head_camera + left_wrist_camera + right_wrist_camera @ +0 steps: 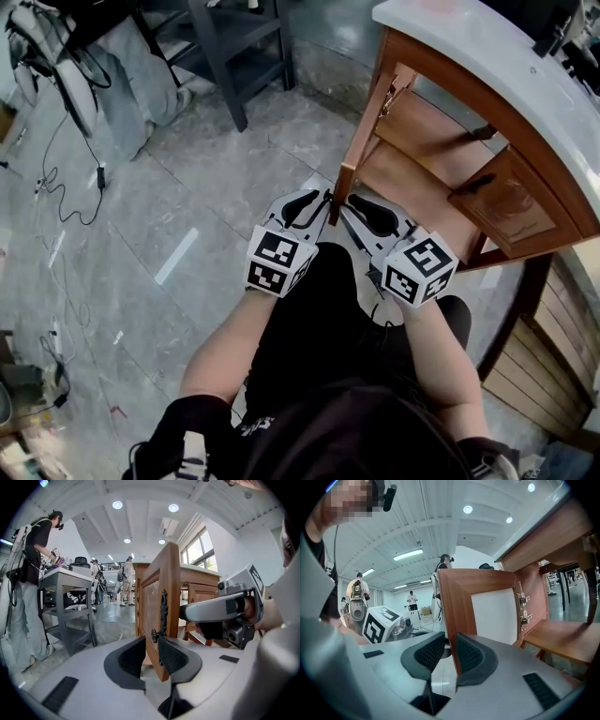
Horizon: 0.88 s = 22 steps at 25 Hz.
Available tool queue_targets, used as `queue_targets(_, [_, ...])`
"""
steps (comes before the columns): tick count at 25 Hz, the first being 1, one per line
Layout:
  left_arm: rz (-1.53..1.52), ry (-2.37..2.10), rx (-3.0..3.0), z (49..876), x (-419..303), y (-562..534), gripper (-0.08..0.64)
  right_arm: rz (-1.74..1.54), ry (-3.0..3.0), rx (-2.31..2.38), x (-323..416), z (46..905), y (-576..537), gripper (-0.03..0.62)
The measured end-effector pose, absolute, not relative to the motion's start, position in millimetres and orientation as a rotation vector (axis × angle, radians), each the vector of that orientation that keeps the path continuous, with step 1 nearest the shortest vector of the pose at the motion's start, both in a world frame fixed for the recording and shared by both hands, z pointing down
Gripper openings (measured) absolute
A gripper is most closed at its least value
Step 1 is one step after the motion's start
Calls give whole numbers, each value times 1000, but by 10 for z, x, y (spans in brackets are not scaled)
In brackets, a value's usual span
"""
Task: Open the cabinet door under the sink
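The door [359,141] stands swung out, at the upper centre of the head view. The left gripper [151,649] and the right gripper [451,648] each have jaws apart around its free edge, not clamped. I think a further pull may let this loose edge slip out.

Cabinet door [361,136]: reddish-brown wood, framed panel, seen swung wide open, approx. square to the cabinet [514,202] front. It is held upright on two metal hinges [521,607] at the far side, one above the other; the free edge is turned toward the person. On the outer face a dark ornate vertical handle [163,609] is fitted near the free edge, w/ a small round dark knob [154,635] just below it. The inner face is seen as a white panel [494,616] in a wood frame. Behind the open door a bare wooden floor [422,127] of the compartment is exposed.
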<state>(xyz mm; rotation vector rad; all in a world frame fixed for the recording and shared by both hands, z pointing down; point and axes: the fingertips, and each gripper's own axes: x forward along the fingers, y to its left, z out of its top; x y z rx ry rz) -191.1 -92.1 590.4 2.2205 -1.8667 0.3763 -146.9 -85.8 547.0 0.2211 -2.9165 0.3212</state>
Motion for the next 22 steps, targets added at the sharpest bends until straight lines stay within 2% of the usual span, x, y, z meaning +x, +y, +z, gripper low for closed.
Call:
queue_targets(3, [385, -1901, 2188, 5914, -2015, -914, 85, 347, -2909, 238, -1415, 5541, -887, 91])
queue_targets(7, [398, -1961, 2129, 5960, -2211, -919, 35, 400, -2893, 304, -1291, 5628, -1016, 86])
queue_targets(14, [335, -2034, 2084, 5882, -2576, -862, 35, 433, -2887, 377, -1169, 5676, -1153, 83])
queue_targets(22, [286, -2032, 2179, 5534, -2277, -750, 35, 398, -2886, 441, -1034, 5590, -1250, 80])
